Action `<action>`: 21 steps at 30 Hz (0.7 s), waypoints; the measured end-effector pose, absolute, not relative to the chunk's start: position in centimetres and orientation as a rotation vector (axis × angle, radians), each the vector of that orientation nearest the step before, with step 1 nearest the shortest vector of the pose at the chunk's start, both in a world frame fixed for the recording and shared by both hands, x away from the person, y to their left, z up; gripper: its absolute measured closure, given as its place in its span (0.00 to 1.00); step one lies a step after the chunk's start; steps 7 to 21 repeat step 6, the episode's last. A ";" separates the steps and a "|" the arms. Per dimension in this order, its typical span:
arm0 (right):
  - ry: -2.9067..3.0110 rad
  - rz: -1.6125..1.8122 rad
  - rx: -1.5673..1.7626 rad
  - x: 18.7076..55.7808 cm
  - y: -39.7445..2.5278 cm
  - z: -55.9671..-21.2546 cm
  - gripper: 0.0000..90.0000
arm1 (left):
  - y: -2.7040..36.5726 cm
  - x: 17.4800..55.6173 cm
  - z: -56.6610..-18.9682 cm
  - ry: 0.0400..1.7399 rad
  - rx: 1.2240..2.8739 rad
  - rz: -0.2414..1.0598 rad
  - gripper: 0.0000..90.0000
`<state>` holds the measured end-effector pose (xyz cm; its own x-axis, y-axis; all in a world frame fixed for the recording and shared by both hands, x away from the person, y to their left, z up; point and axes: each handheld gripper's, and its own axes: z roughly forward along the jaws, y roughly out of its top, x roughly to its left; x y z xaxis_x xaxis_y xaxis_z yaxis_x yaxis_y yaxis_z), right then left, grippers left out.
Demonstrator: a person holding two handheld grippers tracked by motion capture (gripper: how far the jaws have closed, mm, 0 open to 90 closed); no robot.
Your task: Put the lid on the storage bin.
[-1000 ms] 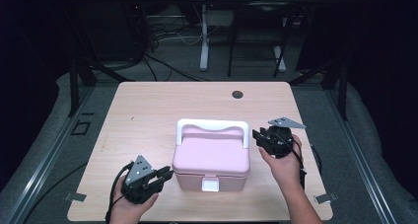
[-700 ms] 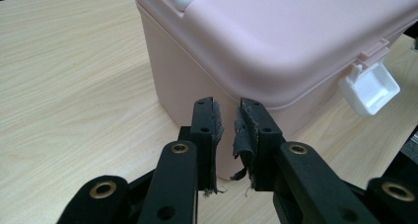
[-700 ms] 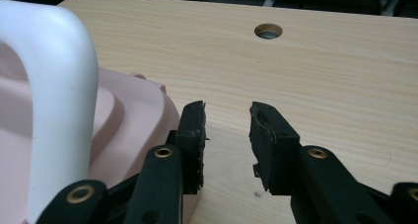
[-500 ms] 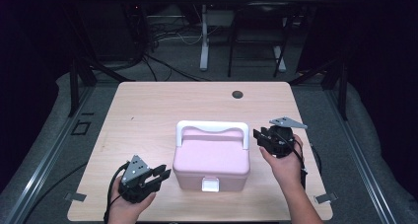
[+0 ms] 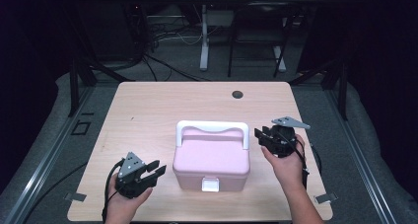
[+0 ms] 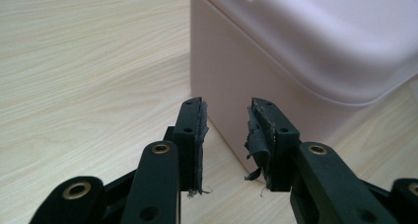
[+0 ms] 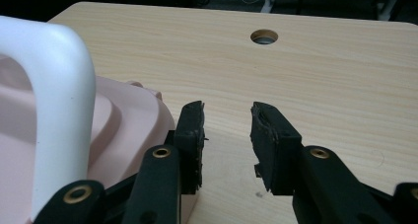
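A pink plastic box (image 5: 211, 160) with a white carry handle (image 5: 212, 128) and a white front latch (image 5: 210, 185) sits near the table's front edge, lid down. My left gripper (image 5: 154, 169) rests low at the box's left front corner, open and holding nothing; the pink box wall (image 6: 276, 61) rises just beyond the left gripper (image 6: 226, 135). My right gripper (image 5: 261, 136) hovers at the box's right side near the handle end, open and empty. In the right gripper view the right gripper (image 7: 226, 135) stands beside the white handle (image 7: 54, 100) and the pink lid (image 7: 128, 120).
The light wooden table (image 5: 148, 110) has a round cable hole (image 5: 237, 94) at the back centre, seen as the hole (image 7: 264, 36) ahead of the right jaws. Dark floor, cables and table legs lie beyond the far edge.
The left gripper has drifted slightly back and down at the front left of the box. The right gripper has barely moved. The box stays put.
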<state>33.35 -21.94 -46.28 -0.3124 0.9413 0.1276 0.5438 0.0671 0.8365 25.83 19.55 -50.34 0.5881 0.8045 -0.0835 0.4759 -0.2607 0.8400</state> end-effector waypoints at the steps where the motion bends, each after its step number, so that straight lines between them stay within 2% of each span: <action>1: 1.883 1.171 1.466 33.4 -22.0 -46.3 0.73 | 19.7 26.0 -50.5 1.035 1.907 0.465 0.73; 6: 1.865 1.225 1.475 33.1 -22.6 -45.4 0.70 | 20.1 26.3 -50.6 1.052 1.897 0.468 0.71; 21: 1.865 1.225 1.475 33.1 -22.6 -45.4 0.70 | 20.1 26.3 -50.6 1.052 1.897 0.468 0.71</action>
